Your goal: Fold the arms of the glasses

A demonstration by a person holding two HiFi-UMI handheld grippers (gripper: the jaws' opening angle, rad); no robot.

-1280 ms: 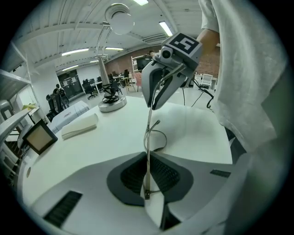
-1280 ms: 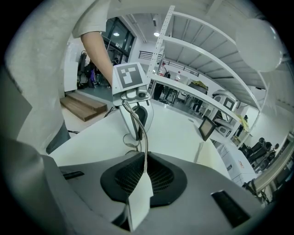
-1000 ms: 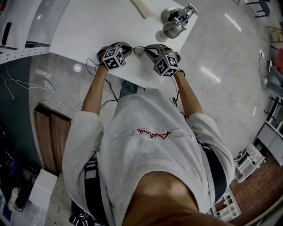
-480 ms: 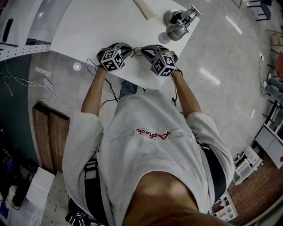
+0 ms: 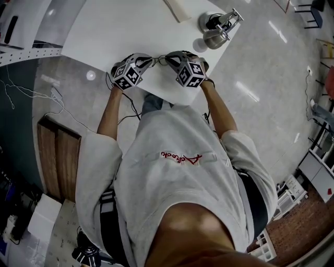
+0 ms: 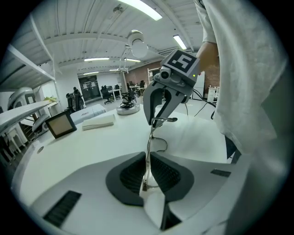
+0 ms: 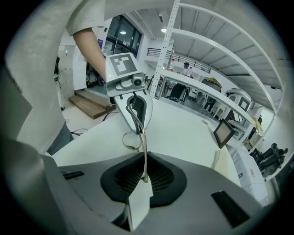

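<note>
Thin wire-framed glasses (image 5: 160, 58) hang between my two grippers just above the near edge of the white table (image 5: 115, 26). My left gripper (image 5: 148, 61) and right gripper (image 5: 171, 59) face each other, tips almost meeting. In the left gripper view, the left gripper (image 6: 147, 180) is shut on a thin metal part of the glasses (image 6: 149, 144), and the right gripper (image 6: 157, 117) across from it pinches the other end. In the right gripper view, the right gripper (image 7: 144, 178) is shut on a slim arm of the glasses (image 7: 144, 147), which runs up into the left gripper (image 7: 136, 114). One lens rim loops down below.
A metal pot with a clamp-like part (image 5: 216, 28) and a folded white item (image 5: 177, 8) sit at the table's far side. A small framed screen (image 6: 59, 124) stands further along the table. On the floor to the left are a wooden platform (image 5: 60, 156) and loose cables (image 5: 57, 101).
Both grippers have shifted slightly farther up in the head view, the left one a little leftward. The glasses stay pinched between them.
</note>
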